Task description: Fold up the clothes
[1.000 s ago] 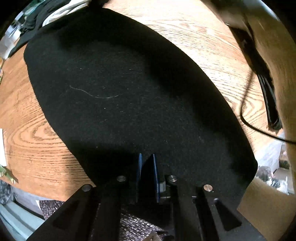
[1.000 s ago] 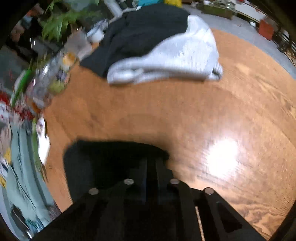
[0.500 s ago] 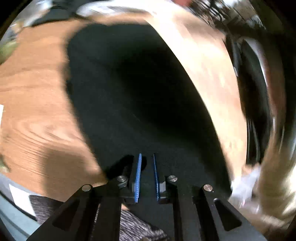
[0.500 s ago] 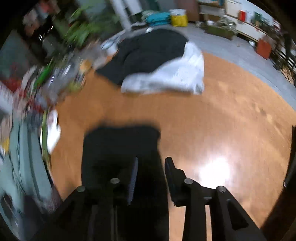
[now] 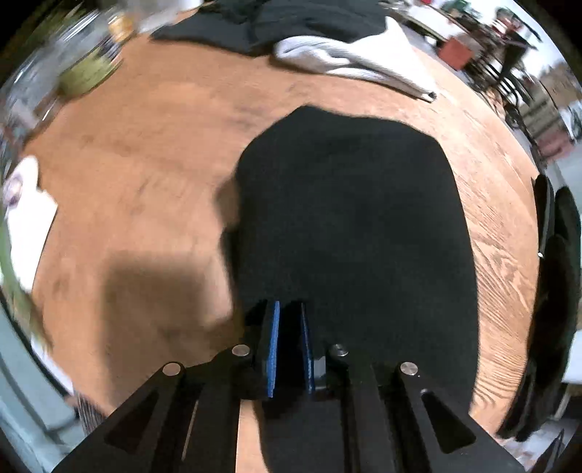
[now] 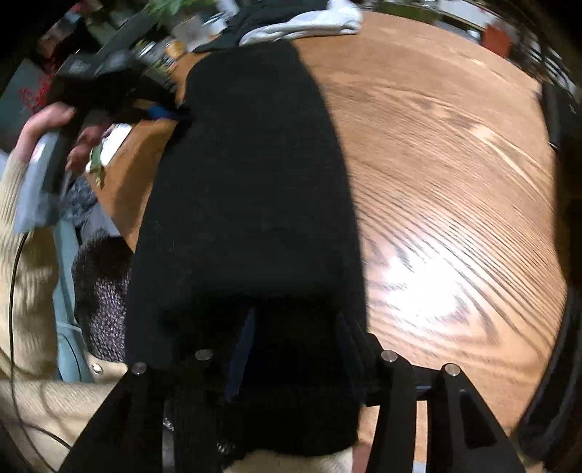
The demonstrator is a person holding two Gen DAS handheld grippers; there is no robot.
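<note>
A black garment (image 5: 349, 218) lies flat on the round wooden table (image 5: 145, 163), stretching away from my left gripper (image 5: 289, 309). Its blue pads stand close together with black cloth between them, pinching the near edge. In the right wrist view the same garment (image 6: 254, 182) runs as a long folded strip. There the left gripper (image 6: 167, 112) grips the strip's left edge, held by a person's hand (image 6: 43, 123). My right gripper (image 6: 294, 320) hovers over the strip's near end. Its jaws are opening, the cloth lies below and between them, and the pads do not press on it.
A heap of white (image 5: 349, 62) and dark clothes (image 5: 291, 18) sits at the far side of the table. A white paper (image 5: 25, 211) lies at the left rim. A dark chair (image 5: 556, 291) stands by the right edge. A cream knitted sleeve (image 6: 25, 291) fills the lower left.
My right gripper has gone from shut to open and swept over the black garment. The left gripper has rolled and shifted while keeping its pinch, so the garment now stretches straight ahead.
</note>
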